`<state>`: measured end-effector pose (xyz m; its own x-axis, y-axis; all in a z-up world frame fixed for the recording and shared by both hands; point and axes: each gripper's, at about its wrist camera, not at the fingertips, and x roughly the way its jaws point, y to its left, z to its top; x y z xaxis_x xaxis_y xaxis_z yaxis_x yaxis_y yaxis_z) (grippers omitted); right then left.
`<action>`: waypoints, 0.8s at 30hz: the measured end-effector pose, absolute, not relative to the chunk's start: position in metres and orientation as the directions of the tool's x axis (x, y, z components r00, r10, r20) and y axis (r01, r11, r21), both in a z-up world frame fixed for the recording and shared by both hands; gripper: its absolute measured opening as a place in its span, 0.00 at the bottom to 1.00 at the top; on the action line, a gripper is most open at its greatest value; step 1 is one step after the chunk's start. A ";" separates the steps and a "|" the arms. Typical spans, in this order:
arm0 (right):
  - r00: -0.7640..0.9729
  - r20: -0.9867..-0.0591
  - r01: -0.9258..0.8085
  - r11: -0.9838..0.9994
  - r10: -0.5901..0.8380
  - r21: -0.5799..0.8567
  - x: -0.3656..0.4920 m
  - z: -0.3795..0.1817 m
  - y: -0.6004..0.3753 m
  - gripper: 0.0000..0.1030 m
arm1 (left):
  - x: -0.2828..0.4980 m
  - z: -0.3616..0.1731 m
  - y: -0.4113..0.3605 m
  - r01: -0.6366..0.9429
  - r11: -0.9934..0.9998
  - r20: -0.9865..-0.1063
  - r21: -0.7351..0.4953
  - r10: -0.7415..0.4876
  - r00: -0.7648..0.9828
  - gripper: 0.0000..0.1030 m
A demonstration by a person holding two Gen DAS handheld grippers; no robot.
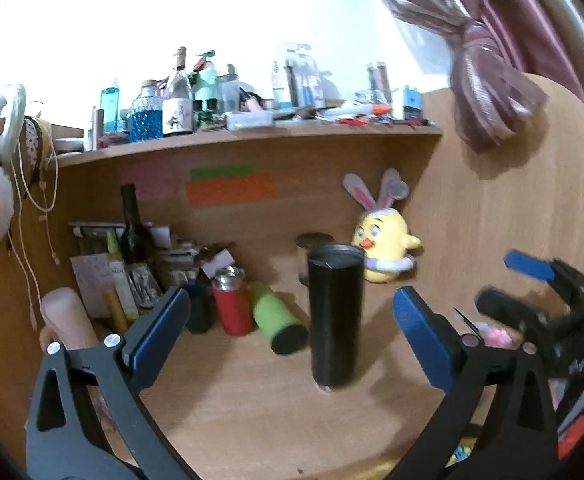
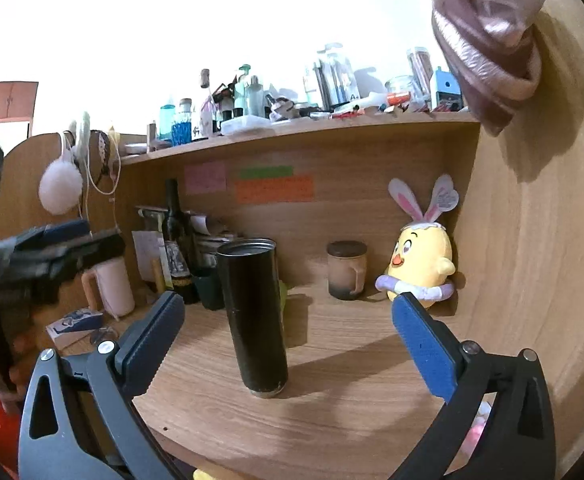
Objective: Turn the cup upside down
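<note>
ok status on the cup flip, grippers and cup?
Left gripper and right gripper both open, holding nothing. Tall black cup upright on the desk, untouched. Green bottle lying close behind it.

I see a brown wooden counter [image 2: 332,412] with a wooden back wall [image 2: 352,216] and a wooden side wall [image 2: 532,260]. A long shelf [image 2: 304,130] runs across the top, full of bottles. Above it the wall is very bright and white. A pink curtain [image 1: 488,80] hangs tied up at the right. Colored paper notes [image 2: 273,188] stick on the back wall.
</note>
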<state>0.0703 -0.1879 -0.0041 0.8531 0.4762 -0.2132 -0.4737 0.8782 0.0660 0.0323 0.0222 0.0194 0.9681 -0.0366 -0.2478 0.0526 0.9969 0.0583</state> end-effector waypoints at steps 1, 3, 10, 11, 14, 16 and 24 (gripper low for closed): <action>0.853 -0.215 -0.473 0.879 0.475 0.065 0.067 -0.004 -0.188 1.00 | 0.028 0.017 0.020 0.053 0.997 -0.249 0.058 -0.037 0.968 1.00; 0.851 -0.220 -0.474 0.878 0.476 0.065 0.060 -0.004 -0.189 1.00 | 0.017 0.011 0.019 0.056 0.997 -0.249 0.047 -0.042 0.967 1.00; 0.852 -0.212 -0.477 0.877 0.478 0.062 0.034 -0.007 -0.190 1.00 | -0.007 0.002 0.018 0.071 0.997 -0.244 -0.004 -0.070 0.967 1.00; 0.853 -0.211 -0.476 0.877 0.477 0.061 0.033 -0.007 -0.191 1.00 | -0.009 0.002 0.018 0.072 0.997 -0.241 -0.005 -0.072 0.968 1.00; 0.856 -0.210 -0.470 0.881 0.471 0.059 0.029 -0.008 -0.191 1.00 | -0.013 0.001 0.016 0.081 0.997 -0.234 -0.014 -0.082 0.969 1.00; 0.857 -0.211 -0.469 0.881 0.470 0.057 0.027 -0.008 -0.191 1.00 | -0.014 0.001 0.015 0.082 0.997 -0.232 -0.012 -0.082 0.969 1.00; 0.855 -0.215 -0.472 0.880 0.472 0.056 0.028 -0.010 -0.191 1.00 | -0.013 0.000 0.017 0.084 0.996 -0.242 -0.020 -0.086 0.966 1.00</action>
